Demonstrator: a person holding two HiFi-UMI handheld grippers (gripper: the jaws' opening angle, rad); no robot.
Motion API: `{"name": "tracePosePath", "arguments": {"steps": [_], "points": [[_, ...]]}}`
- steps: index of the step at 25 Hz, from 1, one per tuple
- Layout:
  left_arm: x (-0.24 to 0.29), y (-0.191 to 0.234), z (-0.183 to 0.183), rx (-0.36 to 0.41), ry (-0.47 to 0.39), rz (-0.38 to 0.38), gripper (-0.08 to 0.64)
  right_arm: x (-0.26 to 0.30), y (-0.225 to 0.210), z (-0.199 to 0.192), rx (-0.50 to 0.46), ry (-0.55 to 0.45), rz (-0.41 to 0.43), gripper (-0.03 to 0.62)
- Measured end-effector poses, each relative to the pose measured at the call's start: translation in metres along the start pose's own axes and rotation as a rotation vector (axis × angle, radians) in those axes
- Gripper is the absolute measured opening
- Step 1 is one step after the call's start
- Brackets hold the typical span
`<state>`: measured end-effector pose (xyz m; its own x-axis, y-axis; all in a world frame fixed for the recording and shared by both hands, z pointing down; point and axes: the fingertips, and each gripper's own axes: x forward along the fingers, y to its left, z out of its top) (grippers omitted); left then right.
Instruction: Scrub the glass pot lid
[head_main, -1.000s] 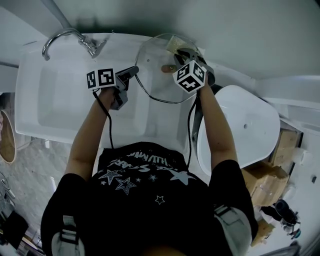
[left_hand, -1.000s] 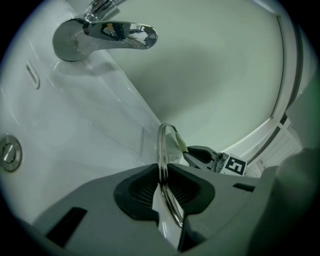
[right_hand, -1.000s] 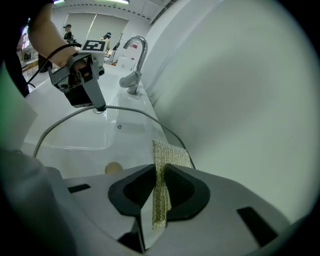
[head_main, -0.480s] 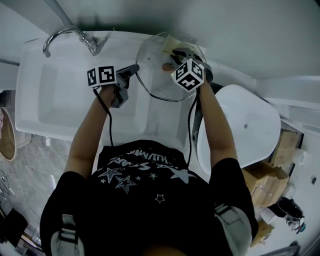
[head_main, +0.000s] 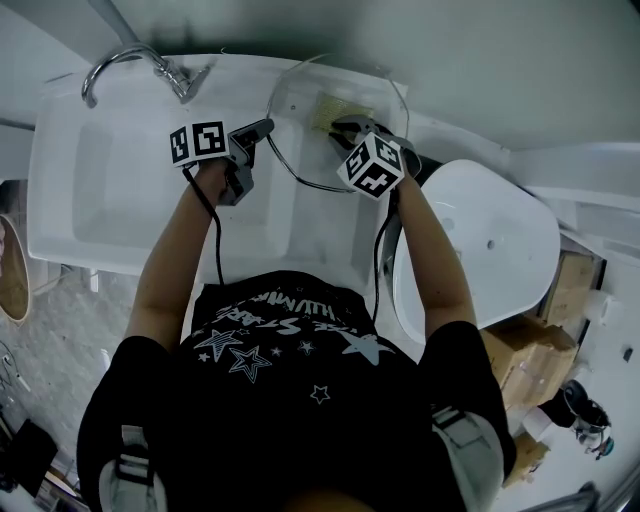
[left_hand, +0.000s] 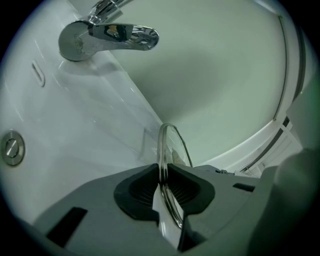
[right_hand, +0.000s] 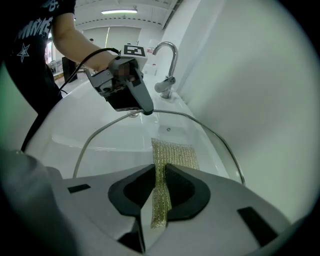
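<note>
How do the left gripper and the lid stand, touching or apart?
Touching. The left gripper view shows the lid clamped by its rim, edge-on, between the two pads of the left gripper, with no gap on either side.

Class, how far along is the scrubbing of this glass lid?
Done: the left gripper clamps the lid by its rim. In hand: the right gripper holds a scouring pad against the glass. Left: how clean the glass is cannot be told; setting the lid down remains.

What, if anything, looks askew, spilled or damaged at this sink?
Nothing stands out. The glass lid stands tilted only because the left claw grips its rim; the right claw holds a scouring cloth against it.
</note>
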<state>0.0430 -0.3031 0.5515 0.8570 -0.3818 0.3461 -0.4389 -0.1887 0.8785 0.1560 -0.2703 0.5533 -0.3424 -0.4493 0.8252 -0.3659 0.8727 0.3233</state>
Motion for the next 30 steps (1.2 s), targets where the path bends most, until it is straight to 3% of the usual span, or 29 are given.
{"name": "tracePosePath", "arguments": {"steps": [22,30], "points": [[0.001,0.004,-0.002,-0.065,-0.052,0.023,0.065,-0.031,0.08,-0.002,0.067,-0.011,0.182,0.069],[0.001,0.003,0.0,-0.06,-0.062,0.031,0.064,-0.039,0.09,0.004,0.106,-0.037,0.203,0.069]]}}
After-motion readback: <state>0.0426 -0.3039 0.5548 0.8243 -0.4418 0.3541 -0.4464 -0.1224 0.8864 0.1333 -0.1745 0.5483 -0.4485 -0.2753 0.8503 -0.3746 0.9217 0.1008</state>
